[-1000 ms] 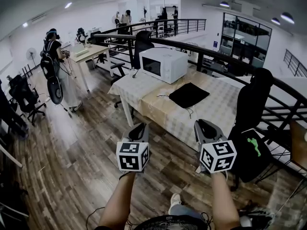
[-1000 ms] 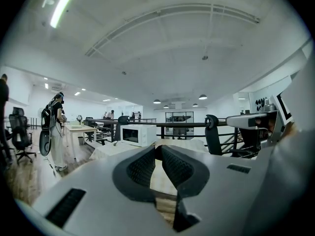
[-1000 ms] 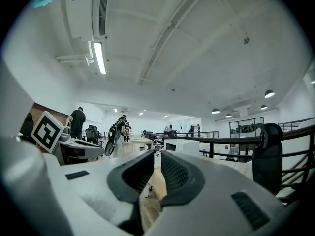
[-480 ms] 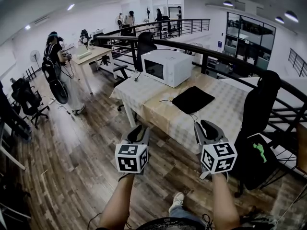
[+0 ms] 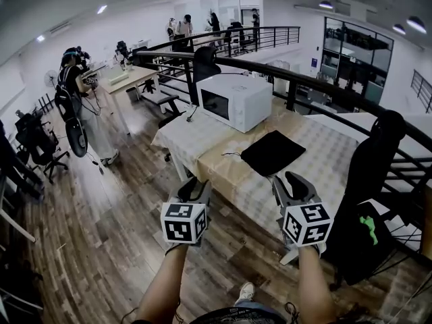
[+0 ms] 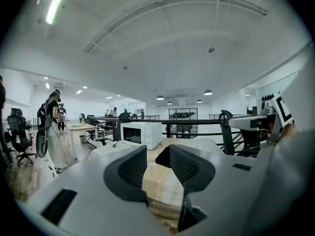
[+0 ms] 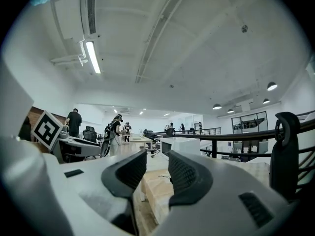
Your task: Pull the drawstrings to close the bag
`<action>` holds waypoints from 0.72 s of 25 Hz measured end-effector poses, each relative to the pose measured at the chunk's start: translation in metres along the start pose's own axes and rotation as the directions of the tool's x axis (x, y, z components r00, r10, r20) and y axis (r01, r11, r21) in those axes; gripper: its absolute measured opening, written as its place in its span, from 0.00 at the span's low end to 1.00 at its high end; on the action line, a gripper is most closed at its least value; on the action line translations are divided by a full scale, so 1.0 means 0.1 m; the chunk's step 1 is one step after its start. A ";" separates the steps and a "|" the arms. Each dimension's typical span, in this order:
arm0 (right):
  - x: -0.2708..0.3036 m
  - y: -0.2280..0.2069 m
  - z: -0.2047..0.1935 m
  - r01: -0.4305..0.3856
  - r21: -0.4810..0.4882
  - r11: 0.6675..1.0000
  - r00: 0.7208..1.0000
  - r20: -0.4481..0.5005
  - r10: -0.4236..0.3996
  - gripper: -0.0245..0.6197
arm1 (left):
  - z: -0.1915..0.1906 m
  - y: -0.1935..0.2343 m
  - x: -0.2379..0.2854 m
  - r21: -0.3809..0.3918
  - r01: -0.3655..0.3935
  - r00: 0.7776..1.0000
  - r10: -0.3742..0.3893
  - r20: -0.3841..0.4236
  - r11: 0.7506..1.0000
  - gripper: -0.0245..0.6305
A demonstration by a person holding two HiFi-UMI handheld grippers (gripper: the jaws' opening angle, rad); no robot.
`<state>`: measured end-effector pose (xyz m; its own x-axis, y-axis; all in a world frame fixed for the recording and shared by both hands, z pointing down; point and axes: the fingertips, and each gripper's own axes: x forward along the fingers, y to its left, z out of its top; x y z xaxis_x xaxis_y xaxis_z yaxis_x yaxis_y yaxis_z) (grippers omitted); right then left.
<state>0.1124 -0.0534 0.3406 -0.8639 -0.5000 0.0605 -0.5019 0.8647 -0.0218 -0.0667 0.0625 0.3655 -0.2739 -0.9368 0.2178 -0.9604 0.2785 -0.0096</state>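
Black fabric: the bag (image 5: 272, 152) lay flat on the bench (image 5: 202, 137), just in front of the white microwave (image 5: 236, 100). I could not tell from my end whether its mouth was gathered at all. One drawstring (image 5: 231, 154) trailed loose off the bag's left side. A second seemed to show at the near edge, too thin for me to be sure of.

By my reading nothing had been pulled yet. The whole job was left: reach the bench, take a cord in each gripper, draw them apart until the mouth closed.

Left gripper (image 6: 156, 163): the jaws had just been opening and stood partly spread, with nothing between them, only the bench edge beyond. Right gripper (image 7: 156, 173): likewise just opening, a clear gap, empty. I noted both held side by side short of the bench's near edge, well apart from the bag and touching nothing.

Further out: a black office chair (image 5: 378, 160) at the bench's right end, a dark railing (image 5: 304, 79) behind, and a person (image 5: 74, 106) standing off to the left on the wood floor (image 5: 101, 228).
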 end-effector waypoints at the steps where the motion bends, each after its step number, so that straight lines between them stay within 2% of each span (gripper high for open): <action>1: 0.06 -0.07 0.01 0.001 0.001 1.000 1.000 -0.002 -0.001 0.23 | 0.03 0.00 0.09 0.002 -0.001 1.000 0.001 0.000 1.000 0.26; 18: 0.93 -0.90 0.05 -0.004 -0.004 1.000 1.000 -0.020 0.004 0.30 | 0.34 0.08 1.31 -0.016 -0.005 1.000 0.005 0.001 1.000 0.31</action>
<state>0.0774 -0.1780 0.3431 -0.8649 -0.4955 0.0804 -0.4983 0.8668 -0.0177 -0.1119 -0.0653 0.3605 -0.2790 -0.9356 0.2164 -0.9580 0.2867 0.0044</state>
